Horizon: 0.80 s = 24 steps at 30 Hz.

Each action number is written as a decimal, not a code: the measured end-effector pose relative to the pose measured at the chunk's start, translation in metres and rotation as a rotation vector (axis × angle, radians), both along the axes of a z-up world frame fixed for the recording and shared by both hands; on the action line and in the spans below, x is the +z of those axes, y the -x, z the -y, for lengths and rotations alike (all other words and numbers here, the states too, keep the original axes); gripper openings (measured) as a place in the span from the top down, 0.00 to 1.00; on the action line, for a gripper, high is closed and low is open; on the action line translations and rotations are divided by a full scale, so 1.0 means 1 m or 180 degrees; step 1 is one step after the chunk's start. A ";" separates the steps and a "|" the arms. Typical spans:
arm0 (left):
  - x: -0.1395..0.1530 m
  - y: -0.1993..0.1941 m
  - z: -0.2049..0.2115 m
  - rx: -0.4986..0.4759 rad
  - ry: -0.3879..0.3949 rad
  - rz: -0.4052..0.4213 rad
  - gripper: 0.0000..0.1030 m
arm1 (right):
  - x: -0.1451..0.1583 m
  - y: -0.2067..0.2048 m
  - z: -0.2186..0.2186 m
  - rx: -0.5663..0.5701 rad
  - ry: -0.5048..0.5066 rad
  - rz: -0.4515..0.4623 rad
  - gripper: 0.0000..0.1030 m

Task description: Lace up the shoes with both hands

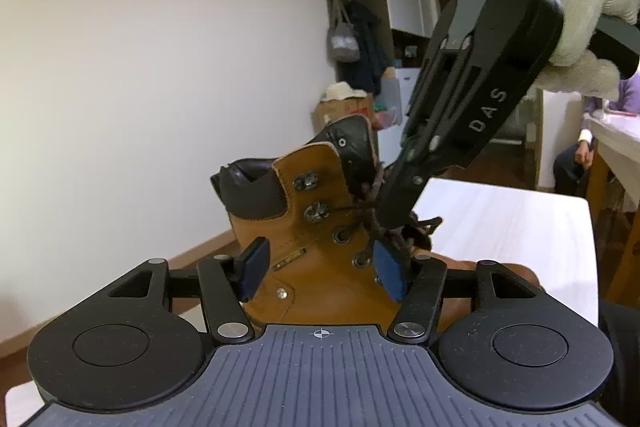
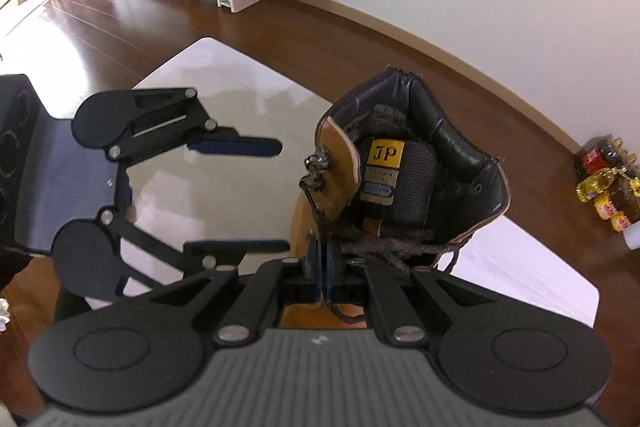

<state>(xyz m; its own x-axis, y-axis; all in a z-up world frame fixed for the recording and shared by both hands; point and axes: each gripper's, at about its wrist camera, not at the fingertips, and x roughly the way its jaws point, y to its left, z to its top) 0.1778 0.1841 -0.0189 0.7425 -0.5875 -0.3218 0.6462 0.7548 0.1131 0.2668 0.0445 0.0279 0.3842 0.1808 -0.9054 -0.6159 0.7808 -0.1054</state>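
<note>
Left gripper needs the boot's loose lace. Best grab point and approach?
Judging by the frames: take the free lace strand trailing past the tongue toward the table, not the crossed section the shut right gripper pinches. Bring the open left gripper from the boot front.

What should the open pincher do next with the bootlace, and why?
Probably the open left gripper should ease toward the dark brown braided lace and pinch a free strand. The right gripper already clamps lace at the tan leather boot, whose upper metal hooks look unlaced.
</note>
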 end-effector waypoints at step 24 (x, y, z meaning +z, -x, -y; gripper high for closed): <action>-0.007 -0.002 -0.003 -0.0117 -0.0282 0.0076 0.30 | -0.007 -0.004 -0.015 0.0072 0.0201 0.0028 0.97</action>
<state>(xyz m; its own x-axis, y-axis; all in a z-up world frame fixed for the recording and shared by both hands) 0.1801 0.1869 -0.0255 0.7290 -0.5846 -0.3561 0.6697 0.7169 0.1940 0.2711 0.0591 0.0209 0.3887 0.1321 -0.9118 -0.6322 0.7582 -0.1596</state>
